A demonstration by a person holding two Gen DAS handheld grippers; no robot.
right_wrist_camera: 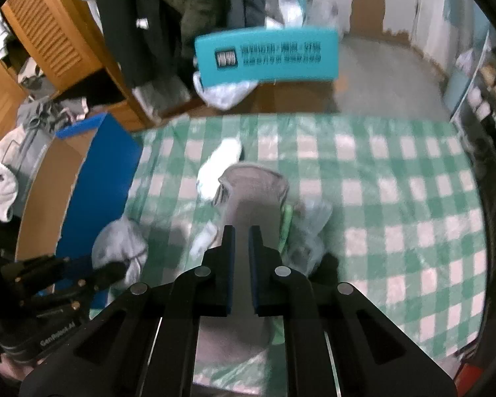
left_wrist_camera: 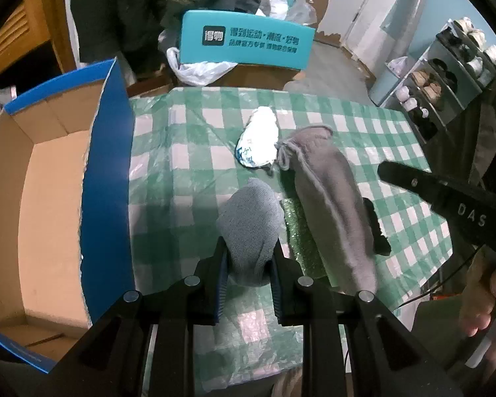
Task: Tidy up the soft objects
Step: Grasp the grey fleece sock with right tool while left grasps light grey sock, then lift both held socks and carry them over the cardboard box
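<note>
My left gripper (left_wrist_camera: 249,254) is shut on a pale grey knitted piece (left_wrist_camera: 251,218) and holds it a little above the green checked tablecloth (left_wrist_camera: 188,152); the right wrist view shows the same gripper (right_wrist_camera: 110,269) and piece (right_wrist_camera: 119,248). A long grey cloth (left_wrist_camera: 327,192) lies flat on the table to its right. My right gripper (right_wrist_camera: 241,231) hovers over that grey cloth (right_wrist_camera: 253,192), jaws shut, with nothing visibly pinched. In the left wrist view the right gripper (left_wrist_camera: 385,168) stands just clear of the cloth's right edge.
An open cardboard box with blue outer walls (left_wrist_camera: 109,165) stands at the table's left edge. A white bundle with blue print (left_wrist_camera: 259,139) lies beyond the grey cloth, green bubble wrap (left_wrist_camera: 301,241) partly under it. A teal box (left_wrist_camera: 244,43) and a shoe rack (left_wrist_camera: 446,76) stand behind.
</note>
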